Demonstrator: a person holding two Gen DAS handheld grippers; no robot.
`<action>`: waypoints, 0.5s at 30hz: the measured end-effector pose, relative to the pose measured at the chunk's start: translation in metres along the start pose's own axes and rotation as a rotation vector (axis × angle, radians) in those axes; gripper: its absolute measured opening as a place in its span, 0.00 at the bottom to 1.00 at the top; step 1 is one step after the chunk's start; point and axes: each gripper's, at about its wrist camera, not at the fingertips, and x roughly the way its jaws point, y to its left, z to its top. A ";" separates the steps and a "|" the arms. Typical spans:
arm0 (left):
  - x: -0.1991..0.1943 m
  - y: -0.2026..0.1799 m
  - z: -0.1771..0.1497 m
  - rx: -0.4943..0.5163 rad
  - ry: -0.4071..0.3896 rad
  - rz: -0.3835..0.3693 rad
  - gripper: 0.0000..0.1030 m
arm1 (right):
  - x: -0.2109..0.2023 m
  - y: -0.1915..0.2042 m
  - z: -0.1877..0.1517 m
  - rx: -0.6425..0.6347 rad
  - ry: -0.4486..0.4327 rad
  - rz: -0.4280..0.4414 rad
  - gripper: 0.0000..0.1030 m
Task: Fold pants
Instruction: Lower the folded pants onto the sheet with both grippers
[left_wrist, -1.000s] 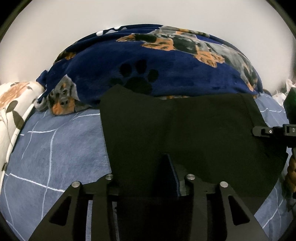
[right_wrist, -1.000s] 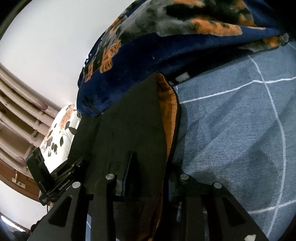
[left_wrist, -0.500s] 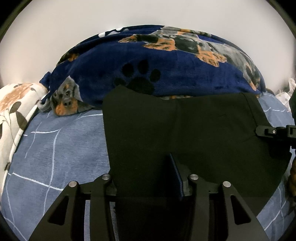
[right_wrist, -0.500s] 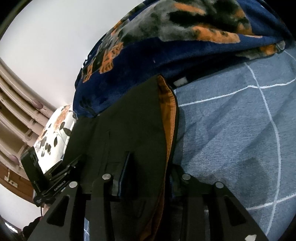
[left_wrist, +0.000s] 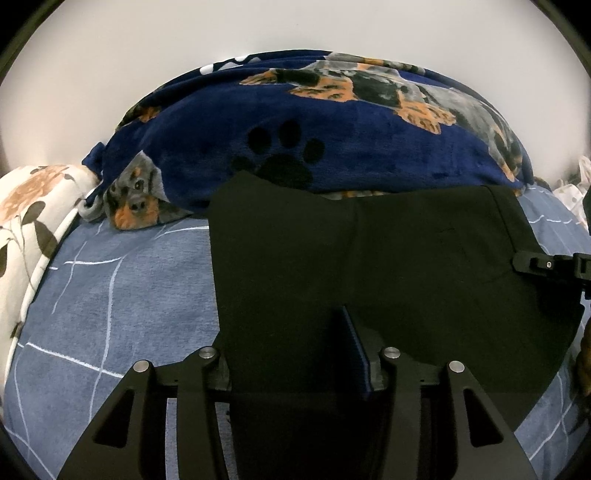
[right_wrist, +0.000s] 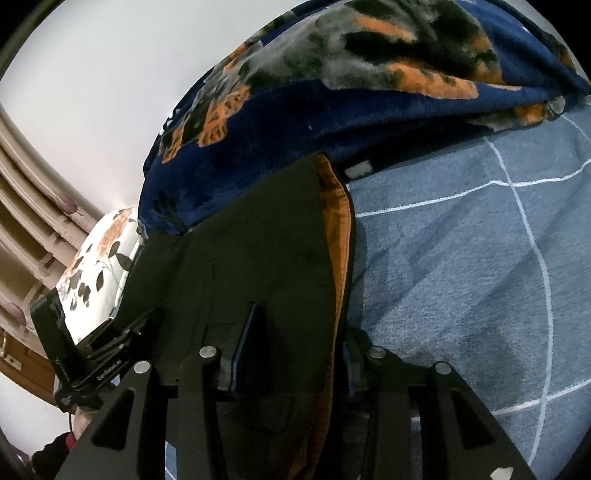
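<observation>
The folded black cloth pants (left_wrist: 388, 258) are lying flat on the blue bed cover with white lines (left_wrist: 110, 295), touching the dark blue dog-print blanket (left_wrist: 332, 147). If a pad is catching the cloth, the fold could be pulling open. The left gripper (left_wrist: 299, 354) and right gripper (right_wrist: 291, 354) are opening, with the near edge between their jaws.
</observation>
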 end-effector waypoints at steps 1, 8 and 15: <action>0.000 0.000 0.000 0.001 0.000 0.001 0.47 | 0.000 0.000 0.000 -0.002 -0.001 -0.003 0.35; 0.000 0.000 0.000 0.000 0.000 0.001 0.48 | 0.000 0.001 0.001 -0.005 -0.003 -0.006 0.35; -0.001 0.002 0.000 -0.001 0.000 0.005 0.49 | 0.002 0.002 0.002 -0.013 -0.007 -0.015 0.36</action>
